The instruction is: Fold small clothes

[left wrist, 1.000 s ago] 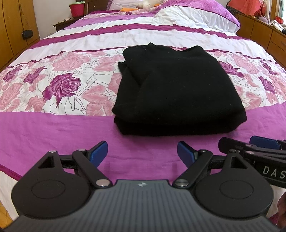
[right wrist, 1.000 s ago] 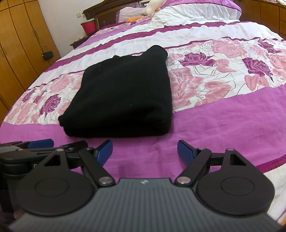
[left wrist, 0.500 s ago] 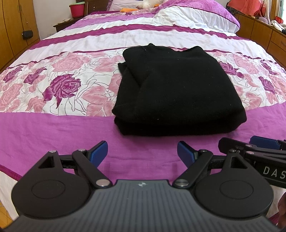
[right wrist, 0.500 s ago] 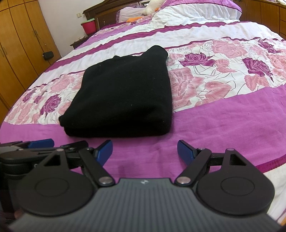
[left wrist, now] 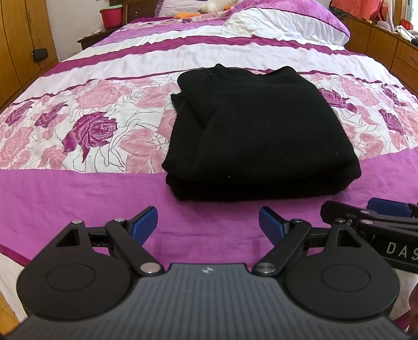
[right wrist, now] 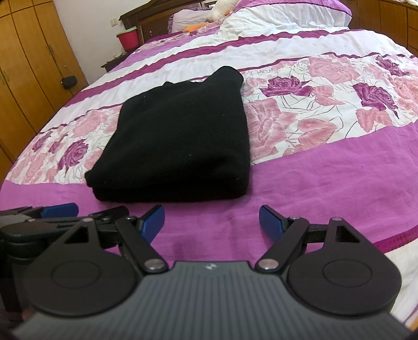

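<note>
A black garment (left wrist: 256, 136) lies folded into a thick rectangle on the bed, also seen in the right wrist view (right wrist: 177, 141). My left gripper (left wrist: 209, 222) hovers over the purple band just in front of the garment's near edge, open, nothing between its blue pads. My right gripper (right wrist: 211, 221) is beside it, also open and empty, short of the garment's near right corner. Each gripper shows in the other's view: the right one (left wrist: 371, 217) at the left view's right edge, the left one (right wrist: 52, 217) at the right view's left edge.
The bed wears a pink, white and purple rose-patterned cover (left wrist: 91, 125). Pillows (left wrist: 287, 21) lie at the head. A red bucket (left wrist: 111, 15) stands on a nightstand. Wooden wardrobes (right wrist: 28, 65) line the left, wooden cabinets (left wrist: 392, 52) the right.
</note>
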Demonstrator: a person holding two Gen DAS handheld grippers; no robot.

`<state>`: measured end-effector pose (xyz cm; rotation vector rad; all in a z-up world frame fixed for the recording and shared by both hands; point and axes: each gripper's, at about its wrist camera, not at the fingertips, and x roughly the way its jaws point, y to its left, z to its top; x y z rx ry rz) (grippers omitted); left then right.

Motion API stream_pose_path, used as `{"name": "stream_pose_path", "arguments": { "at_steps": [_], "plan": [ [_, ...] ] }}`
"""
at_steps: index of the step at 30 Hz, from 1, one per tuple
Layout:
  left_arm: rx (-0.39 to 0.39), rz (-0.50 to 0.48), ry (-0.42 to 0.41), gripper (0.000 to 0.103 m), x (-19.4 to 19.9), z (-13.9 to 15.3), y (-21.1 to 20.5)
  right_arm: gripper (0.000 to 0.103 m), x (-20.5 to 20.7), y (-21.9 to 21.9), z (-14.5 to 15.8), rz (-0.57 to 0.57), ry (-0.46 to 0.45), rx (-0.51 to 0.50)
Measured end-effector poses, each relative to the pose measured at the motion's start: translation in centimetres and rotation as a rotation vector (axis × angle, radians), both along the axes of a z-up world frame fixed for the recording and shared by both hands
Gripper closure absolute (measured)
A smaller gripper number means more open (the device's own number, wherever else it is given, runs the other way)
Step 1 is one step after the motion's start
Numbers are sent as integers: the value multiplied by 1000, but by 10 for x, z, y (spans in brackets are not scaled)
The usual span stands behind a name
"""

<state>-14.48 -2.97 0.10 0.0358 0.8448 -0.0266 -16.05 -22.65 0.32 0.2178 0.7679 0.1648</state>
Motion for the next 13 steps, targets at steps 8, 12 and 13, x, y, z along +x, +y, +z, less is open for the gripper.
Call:
{"name": "stream_pose_path", "arguments": {
  "at_steps": [8,12,13],
  "plan": [
    [-2,0,2,15,0,0,0,22,0,-1,0,1,0,1],
    [-3,0,2,15,0,0,0,22,0,-1,0,0,0,1],
    [-4,0,4,15,0,0,0,22,0,-1,0,0,0,0]
  ]
}}
